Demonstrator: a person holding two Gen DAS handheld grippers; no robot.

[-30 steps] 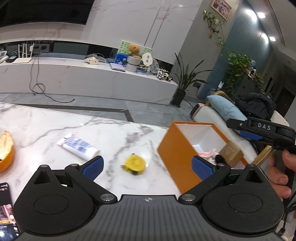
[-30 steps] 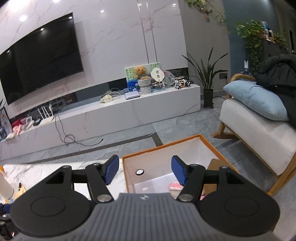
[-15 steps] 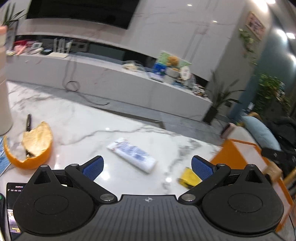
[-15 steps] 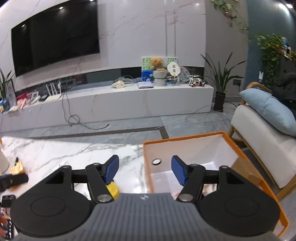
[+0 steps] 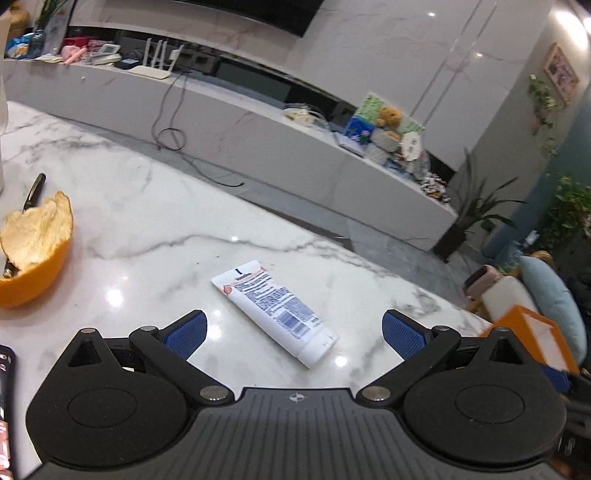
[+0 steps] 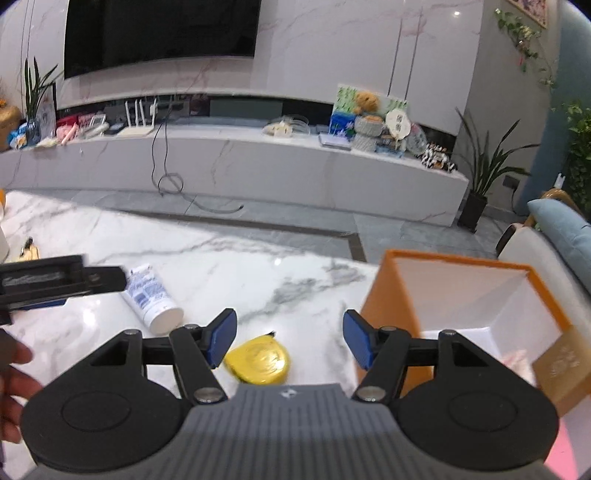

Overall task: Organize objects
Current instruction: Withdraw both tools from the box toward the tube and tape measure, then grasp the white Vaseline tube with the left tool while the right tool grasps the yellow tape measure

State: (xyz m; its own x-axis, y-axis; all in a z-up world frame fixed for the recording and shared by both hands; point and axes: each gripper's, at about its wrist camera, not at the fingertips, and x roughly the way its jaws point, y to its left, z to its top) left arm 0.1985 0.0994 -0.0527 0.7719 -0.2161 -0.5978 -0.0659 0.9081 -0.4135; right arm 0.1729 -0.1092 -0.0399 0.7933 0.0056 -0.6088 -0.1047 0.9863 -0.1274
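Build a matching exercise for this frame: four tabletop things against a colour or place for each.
Things:
1. tube
2. tape measure
3. box
4. citrus peel

Descriptions:
A. orange outside, white inside
B. yellow, below the right hand-held gripper
C. far left, a pen beside it
D. white with blue print, lying flat

Pairs: 1-D, 2-B, 3-A, 4-C

Home living room: wall TV (image 6: 159, 33), armchair (image 6: 546, 251).
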